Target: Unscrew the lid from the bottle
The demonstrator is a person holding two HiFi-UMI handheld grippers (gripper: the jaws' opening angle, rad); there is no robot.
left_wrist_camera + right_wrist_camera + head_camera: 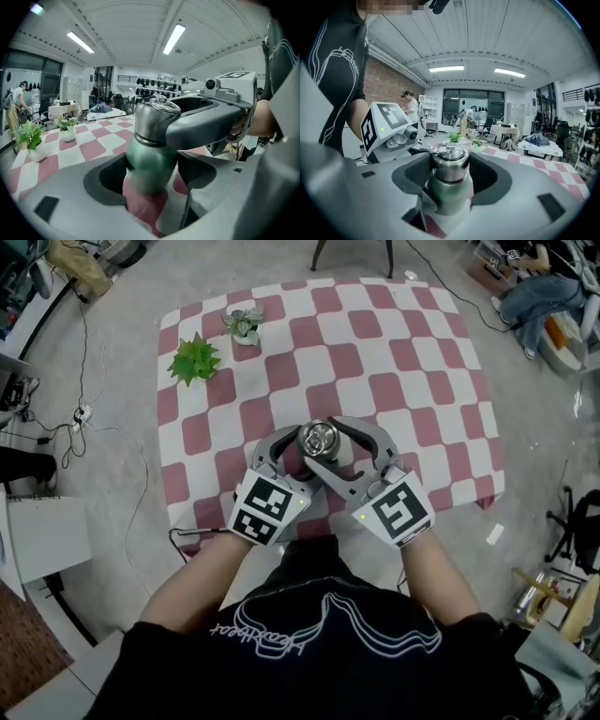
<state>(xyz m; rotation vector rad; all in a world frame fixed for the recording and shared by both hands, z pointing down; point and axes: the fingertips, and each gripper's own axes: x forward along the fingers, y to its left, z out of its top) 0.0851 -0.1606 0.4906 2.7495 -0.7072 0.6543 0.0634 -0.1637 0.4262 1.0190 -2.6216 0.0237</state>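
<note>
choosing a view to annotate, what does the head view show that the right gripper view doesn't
Head view only: the whole checked tablecloth and the floor round it. Right gripper view only: the steel lid side-on, with the jaws of the right gripper against it, plus ceiling lights and people behind. Both: the green bottle and two potted plants.

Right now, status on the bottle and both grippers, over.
Left gripper shut on bottle. Right gripper shut on lid, lid on. Green plant, pale plant far off; nothing blocking.
</note>
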